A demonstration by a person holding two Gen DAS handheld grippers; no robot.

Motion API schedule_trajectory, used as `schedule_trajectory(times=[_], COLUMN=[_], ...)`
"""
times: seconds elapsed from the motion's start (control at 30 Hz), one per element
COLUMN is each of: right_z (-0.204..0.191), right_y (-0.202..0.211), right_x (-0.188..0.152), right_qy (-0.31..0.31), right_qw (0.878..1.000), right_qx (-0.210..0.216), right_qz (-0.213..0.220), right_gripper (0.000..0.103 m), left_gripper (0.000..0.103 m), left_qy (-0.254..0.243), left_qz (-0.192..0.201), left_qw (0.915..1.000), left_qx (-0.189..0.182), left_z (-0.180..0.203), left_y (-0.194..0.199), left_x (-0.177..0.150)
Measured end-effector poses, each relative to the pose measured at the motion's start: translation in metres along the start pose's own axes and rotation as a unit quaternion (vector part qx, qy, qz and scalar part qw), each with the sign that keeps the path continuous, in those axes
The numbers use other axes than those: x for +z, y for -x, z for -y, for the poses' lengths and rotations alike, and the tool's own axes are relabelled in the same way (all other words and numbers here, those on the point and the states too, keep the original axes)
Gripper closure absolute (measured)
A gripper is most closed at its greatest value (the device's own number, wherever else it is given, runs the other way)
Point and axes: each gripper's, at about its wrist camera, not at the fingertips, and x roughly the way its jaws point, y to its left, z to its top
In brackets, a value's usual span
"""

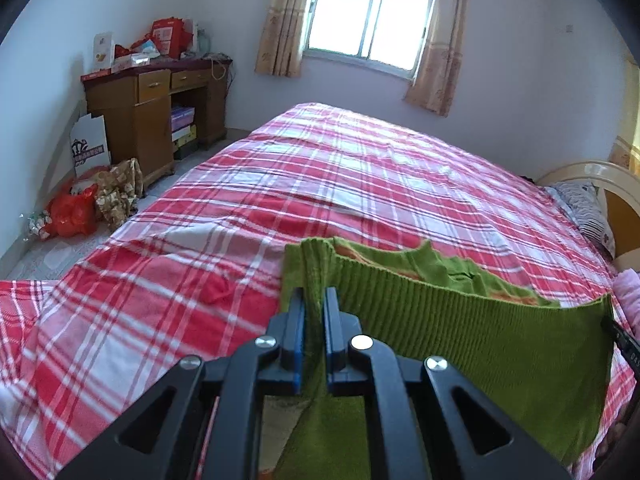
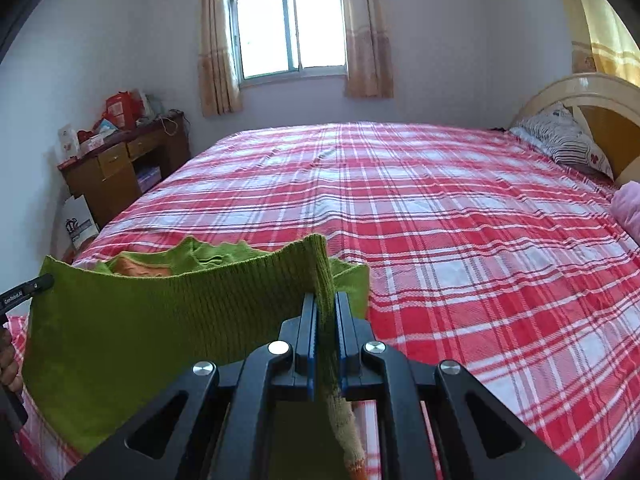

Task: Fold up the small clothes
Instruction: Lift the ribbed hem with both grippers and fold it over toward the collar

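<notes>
Bedroom with pale walls, seen from both of my wrist cameras. A wide bed [image 2: 440,216] fills most of the view, covered by a red, white and pink plaid sheet [image 1: 224,240] that lies mostly smooth with a few shallow wrinkles. On the far wall a bright window [image 2: 288,28] sits between two beige curtains [image 2: 216,40]. In the left corner stands a brown wooden desk [image 1: 148,120] with two drawers, its top crowded with red boxes and packets. A white paper bag [image 1: 90,146] leans beside it, with a red plastic bag [image 1: 72,212] and crumpled patterned cloth on the tiled floor. At the right end of the bed I see a curved cream headboard [image 2: 580,92], a striped pillow [image 2: 560,140] and a bit of pink fabric [image 2: 628,208].

My left tool [image 1: 314,300] is pressed together, pinching one corner of a green knit garment [image 1: 480,344]. My right tool [image 2: 326,304] is likewise pressed together on the opposite corner. The ribbed hem hangs stretched between them, lifted above the near edge of the bed, while the rest of the garment, showing some orange, drapes down onto the sheet behind. Part of a hand [image 2: 10,364] shows at the left edge of the right view.
</notes>
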Motion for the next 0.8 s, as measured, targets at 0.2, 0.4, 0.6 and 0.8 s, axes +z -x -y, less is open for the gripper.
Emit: schedule_trajectory(times=[0.2,0.4,0.6,0.8], right_z=[0.002,0.0,0.004,0.005], right_y=[-0.038,-0.091,-0.156,-0.17], right_x=[0.026,0.054,0.044,0.038], right_qy=[-0.004,-0.015,-0.01,-0.008], right_qw=[1.0,1.0,0.997,0.993], right_qx=[-0.006,-0.019,-0.045,-0.051], right_qz=[-0.004,-0.014,-0.064,-0.102], right_gripper=[0.096,0.096,0.096,0.095], left_gripper=[0.095,0.095,0.095,0.083], left_qy=[-0.014,-0.004,-0.019,-0.018], left_qz=[0.002,0.009,-0.043,-0.085], left_qw=[0.9997,0.9994,0.9957,0.9896], left_qx=[0.019,0.032,0.08,0.114], left_z=[0.013,0.023,0.03,0.031], left_y=[-0.034,-0.072,-0.131,-0.145], left_x=[0.028,0.052,0.042,0.041])
